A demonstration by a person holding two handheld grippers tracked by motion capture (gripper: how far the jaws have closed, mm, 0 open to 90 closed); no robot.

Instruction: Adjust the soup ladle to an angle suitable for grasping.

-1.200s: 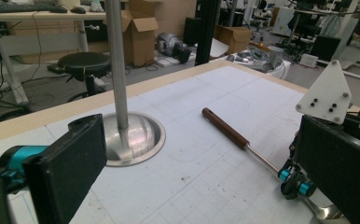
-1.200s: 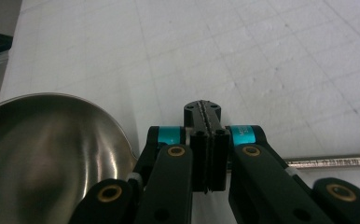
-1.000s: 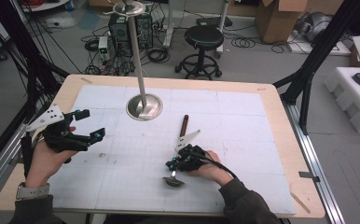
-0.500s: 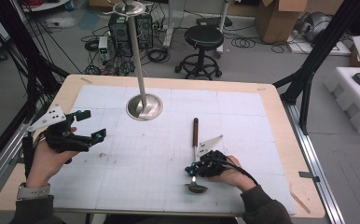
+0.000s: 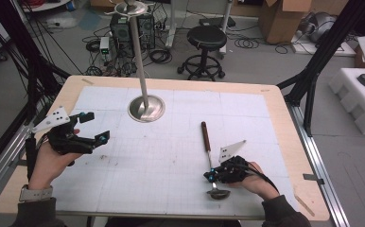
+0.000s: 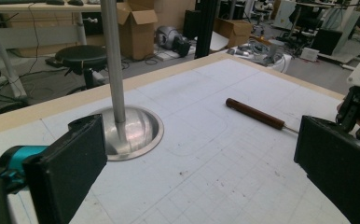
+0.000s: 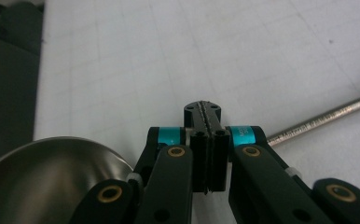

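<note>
Ladle [image 5: 208,156] lies near the table's [image 5: 284,142] front-right edge, wooden handle pointing away; open grid mat to its left. Right gripper [image 5: 210,177] is pinched on the thin steel shaft. Left gripper [image 5: 95,127] wide, empty. Steel stand [image 5: 146,108] behind.

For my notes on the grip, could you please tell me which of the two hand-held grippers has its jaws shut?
The right hand-held gripper, by the ladle, has its pads pressed together; the left hand-held gripper holds its jaws wide apart.
</note>
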